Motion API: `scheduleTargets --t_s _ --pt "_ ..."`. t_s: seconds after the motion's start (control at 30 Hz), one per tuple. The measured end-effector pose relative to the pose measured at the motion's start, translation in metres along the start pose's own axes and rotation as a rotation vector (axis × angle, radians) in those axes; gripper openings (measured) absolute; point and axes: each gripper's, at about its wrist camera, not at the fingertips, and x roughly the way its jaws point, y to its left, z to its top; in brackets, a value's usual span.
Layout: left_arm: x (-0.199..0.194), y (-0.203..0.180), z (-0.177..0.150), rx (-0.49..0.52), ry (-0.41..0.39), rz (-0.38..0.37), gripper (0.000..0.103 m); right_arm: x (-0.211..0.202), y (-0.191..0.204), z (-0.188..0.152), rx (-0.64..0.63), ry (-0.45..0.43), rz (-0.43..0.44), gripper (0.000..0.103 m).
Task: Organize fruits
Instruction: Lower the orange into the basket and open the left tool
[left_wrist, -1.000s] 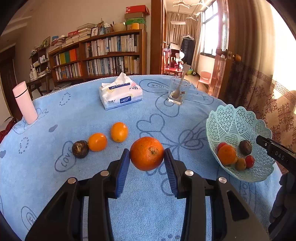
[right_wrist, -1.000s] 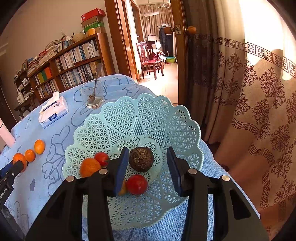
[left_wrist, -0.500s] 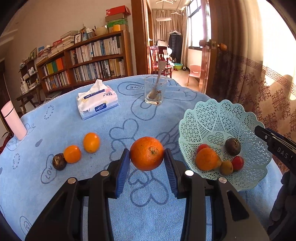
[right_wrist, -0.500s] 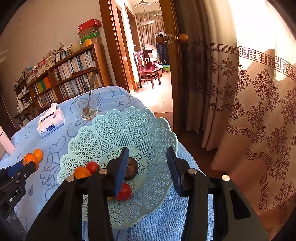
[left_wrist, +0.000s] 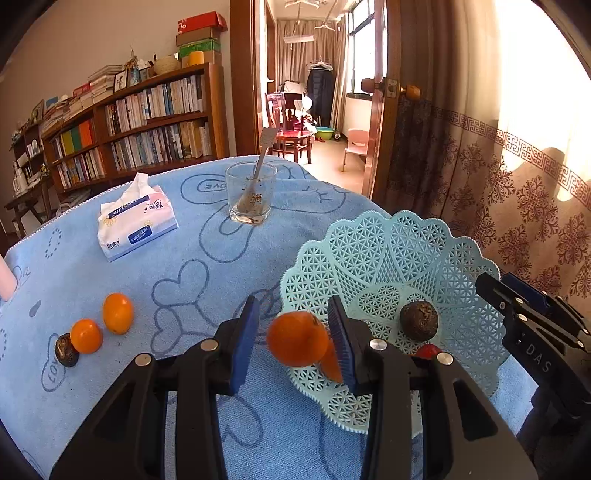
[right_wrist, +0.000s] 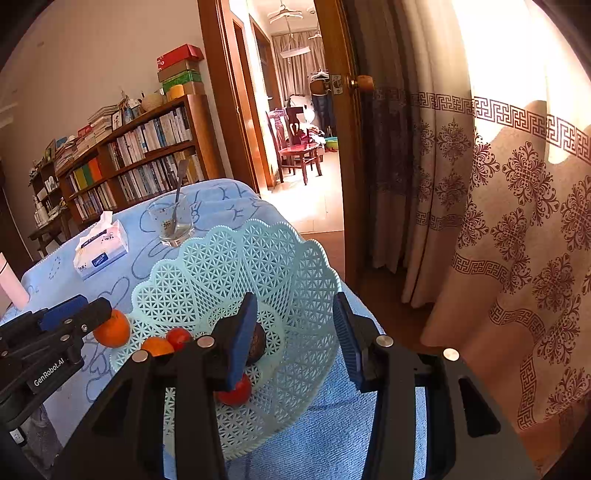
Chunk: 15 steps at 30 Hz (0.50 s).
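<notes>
My left gripper (left_wrist: 293, 332) is shut on a large orange (left_wrist: 297, 338) and holds it above the near-left rim of the pale green lattice basket (left_wrist: 388, 229). A dark brown fruit (left_wrist: 419, 320), a red fruit (left_wrist: 426, 350) and another orange (left_wrist: 330, 363) lie in the basket. On the blue cloth to the left sit two small oranges (left_wrist: 118, 313) (left_wrist: 85, 336) and a dark fruit (left_wrist: 66, 350). My right gripper (right_wrist: 293, 332) hovers open over the basket's right side (right_wrist: 258, 236) with nothing gripped. The left gripper (right_wrist: 74, 314) and its orange (right_wrist: 112, 328) show at the left of the right wrist view.
A tissue pack (left_wrist: 135, 221) and a glass with a spoon (left_wrist: 251, 199) stand farther back on the table. A pink bottle (left_wrist: 5, 280) is at the left edge. The table's edge runs just right of the basket, with a patterned curtain (right_wrist: 517, 221) beyond.
My left gripper has carried the orange rightwards from mid-table to the basket's rim. The right gripper has barely shifted, and its view now shows more of the basket's far side.
</notes>
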Motion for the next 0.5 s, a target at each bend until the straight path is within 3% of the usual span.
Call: scheduleTargets --t_s 0.2,0.3,0.5 --pt "0.002 -0.014 0.011 0.010 -0.020 -0.059 0.039 -0.003 -0.005 0.002 0.020 -0.012 0.004 0.044" --pt "0.002 -0.008 0.012 -0.016 -0.008 -0.092 0.046 -0.006 -0.006 0.003 0.022 -0.015 0.008 0.044" --pt "-0.005 0.024 0.011 -0.098 -0.014 -0.070 0.050 -0.008 -0.003 0.002 0.019 -0.016 0.015 0.044"
